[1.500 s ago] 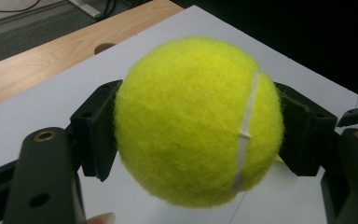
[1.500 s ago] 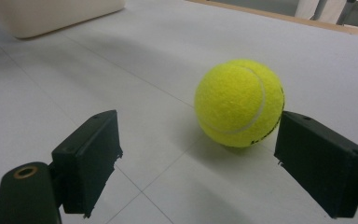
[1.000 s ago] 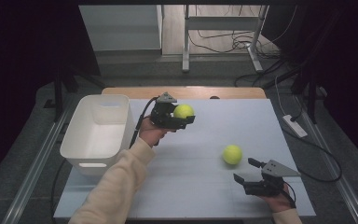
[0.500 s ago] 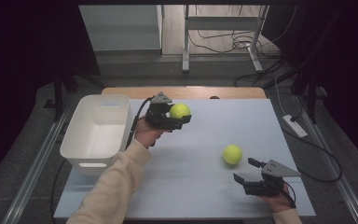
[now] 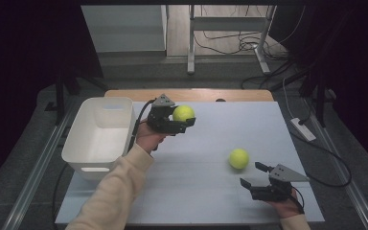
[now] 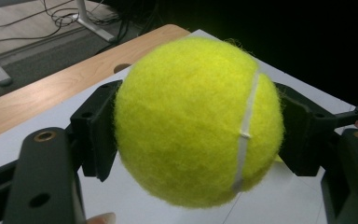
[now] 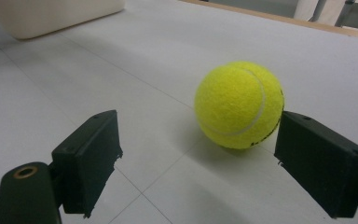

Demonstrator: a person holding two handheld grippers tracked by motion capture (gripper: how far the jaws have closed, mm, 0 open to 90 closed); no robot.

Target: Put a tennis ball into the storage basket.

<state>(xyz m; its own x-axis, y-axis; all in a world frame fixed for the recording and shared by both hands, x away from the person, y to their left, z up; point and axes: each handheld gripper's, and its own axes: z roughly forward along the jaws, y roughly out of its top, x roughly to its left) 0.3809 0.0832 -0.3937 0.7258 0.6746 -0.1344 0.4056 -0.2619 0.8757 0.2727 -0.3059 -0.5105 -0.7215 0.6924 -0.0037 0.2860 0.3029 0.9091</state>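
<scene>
Left gripper (image 5: 181, 125) clamped on a tennis ball (image 5: 183, 113), pads squeezing both sides (clear in the left gripper view, ball (image 6: 198, 121) between the jaws); since a second ago it has drifted slightly toward the white bin (image 5: 100, 132), now just right of the bin's far corner and off the table (image 5: 191, 191); reads as carry-to-bin under way, drop not yet done. Right gripper (image 5: 259, 175) jaws spread, holding nothing, unmoved; second ball (image 5: 238, 158) rests on the table well right of the bin, just ahead of those jaws; likely next pick.
</scene>
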